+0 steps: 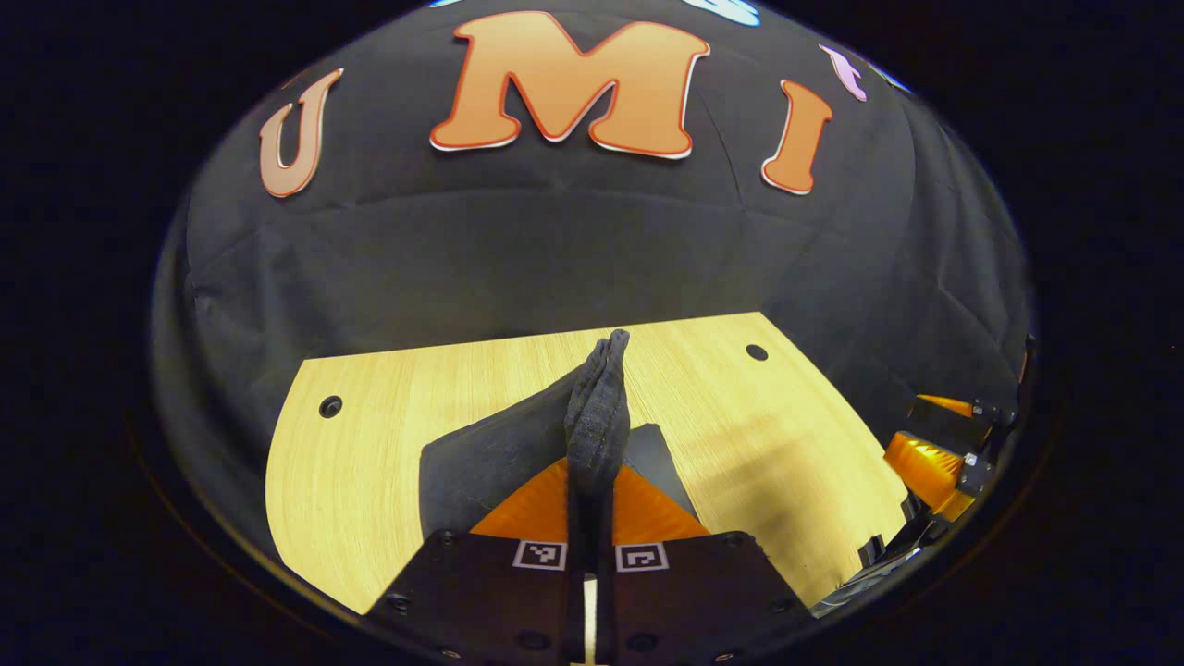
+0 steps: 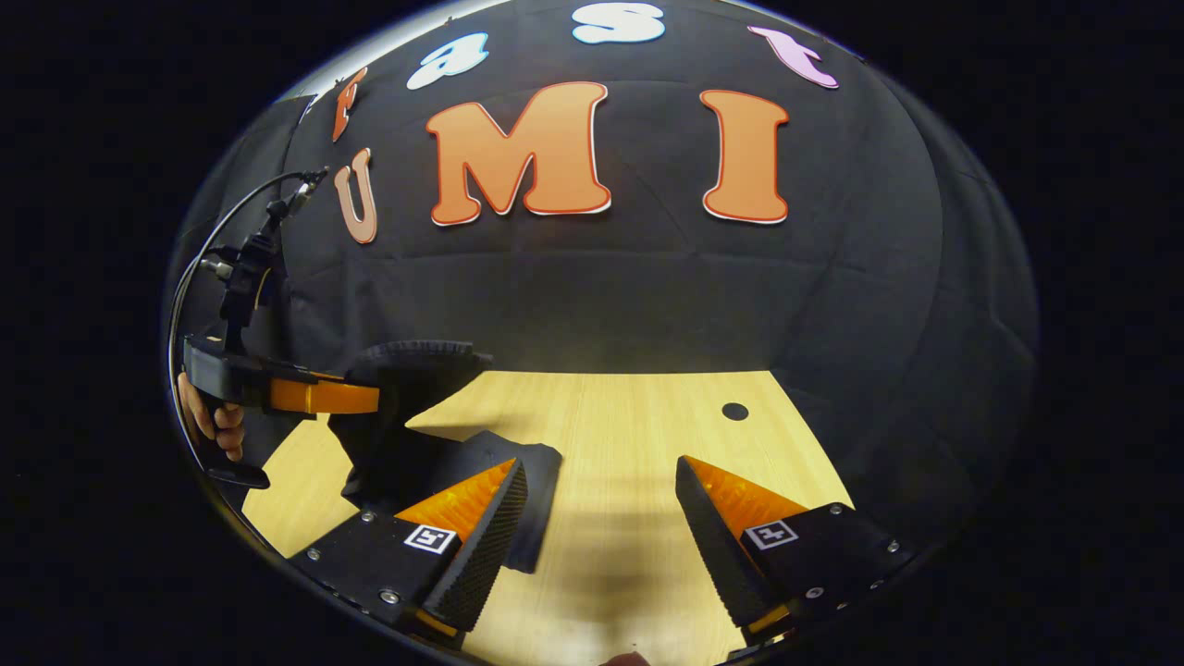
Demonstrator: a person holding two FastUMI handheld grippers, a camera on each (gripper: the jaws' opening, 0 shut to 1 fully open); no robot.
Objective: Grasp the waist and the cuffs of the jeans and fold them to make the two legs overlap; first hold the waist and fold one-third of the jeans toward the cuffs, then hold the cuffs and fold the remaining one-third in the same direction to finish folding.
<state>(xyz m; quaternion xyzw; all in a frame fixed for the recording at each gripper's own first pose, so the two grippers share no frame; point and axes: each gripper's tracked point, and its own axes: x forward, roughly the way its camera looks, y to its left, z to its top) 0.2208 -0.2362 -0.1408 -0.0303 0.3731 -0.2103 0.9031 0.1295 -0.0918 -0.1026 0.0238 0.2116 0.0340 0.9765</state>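
Lying under both tools: pale wood-grain tabletop with small dark round holes, spreading ahead of the right gripper and out to either side of the left gripper.

Draping from the left gripper's closed fingers down onto the wood just ahead of it: dark charcoal denim jeans, one thick bunched edge rising above the fingertips. Seen also from the right gripper view, hanging in a dark heap off the left gripper, up and to the right gripper's own left, with a flat corner lying beside its left finger. Impossible to tell whether waist or cuff.

Clamping tight on that denim edge with the left gripper, both fingers pressing. Spreading wide and holding nothing with the right gripper, bare table between its fingers.

Judging the step: probably lifting one end to carry a fold over. Calling next for moving the right gripper leftward onto the matching edge and closing there, then carrying both together.
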